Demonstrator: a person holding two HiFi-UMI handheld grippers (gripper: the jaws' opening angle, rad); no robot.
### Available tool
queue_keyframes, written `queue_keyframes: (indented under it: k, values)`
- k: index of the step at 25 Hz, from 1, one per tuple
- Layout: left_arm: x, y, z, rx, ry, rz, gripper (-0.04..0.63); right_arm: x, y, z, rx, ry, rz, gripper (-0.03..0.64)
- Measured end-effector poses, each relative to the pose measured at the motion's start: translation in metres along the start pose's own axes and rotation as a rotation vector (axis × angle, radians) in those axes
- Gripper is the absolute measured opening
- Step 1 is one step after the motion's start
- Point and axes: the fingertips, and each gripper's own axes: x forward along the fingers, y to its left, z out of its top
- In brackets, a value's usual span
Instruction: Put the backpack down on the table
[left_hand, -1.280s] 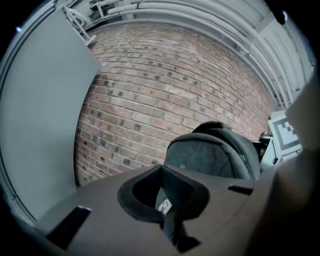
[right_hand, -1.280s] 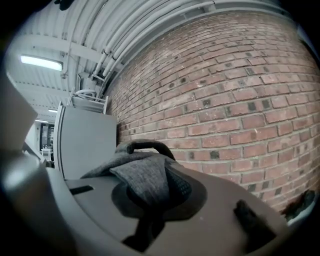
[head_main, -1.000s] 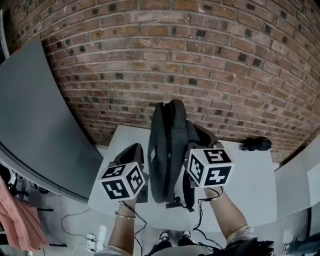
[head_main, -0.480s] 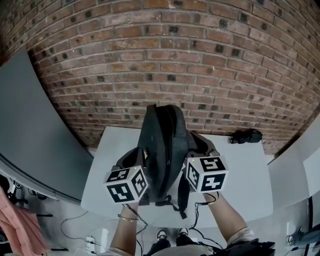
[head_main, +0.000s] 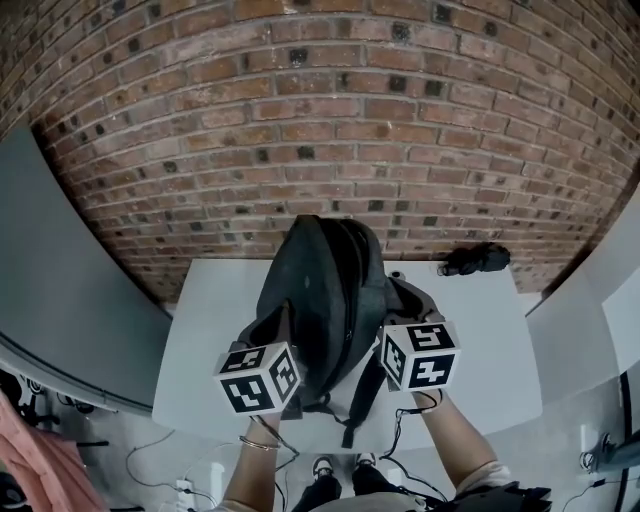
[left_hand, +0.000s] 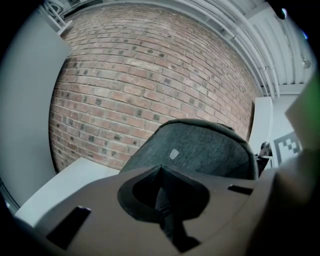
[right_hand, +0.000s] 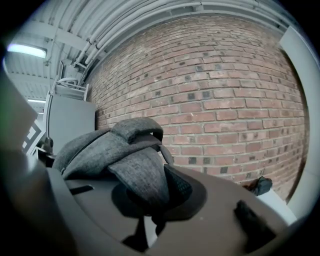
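Note:
A dark grey backpack (head_main: 325, 290) stands upright between my two grippers over the white table (head_main: 215, 340), near its front edge. I cannot tell whether its base touches the top. My left gripper (head_main: 268, 350) is shut on a dark fold at the bag's left side; in the left gripper view the jaws (left_hand: 162, 200) are closed on dark fabric, and the bag's body (left_hand: 200, 150) rises just beyond. My right gripper (head_main: 408, 325) is shut on a grey shoulder strap (right_hand: 142, 180), which runs down between its jaws (right_hand: 152, 200). A loose strap (head_main: 355, 415) dangles over the table's front edge.
A brick wall (head_main: 330, 120) stands right behind the table. A small black object (head_main: 475, 258) lies at the table's far right corner. A grey panel (head_main: 60, 270) flanks the left side, a white partition (head_main: 590, 320) the right. Cables (head_main: 190, 470) lie on the floor below.
Both grippers and the backpack have moved forward towards the brick wall and sunk a little. The bag now sits further over the table, and both grips are unchanged.

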Motion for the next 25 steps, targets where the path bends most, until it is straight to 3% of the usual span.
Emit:
queue_keyframes:
  k: [25]
  values:
    - [0.056,-0.097,-0.074,0.06,0.16,-0.093,0.012,-0.042,-0.125,-0.108,0.147,0.128,-0.132,0.044]
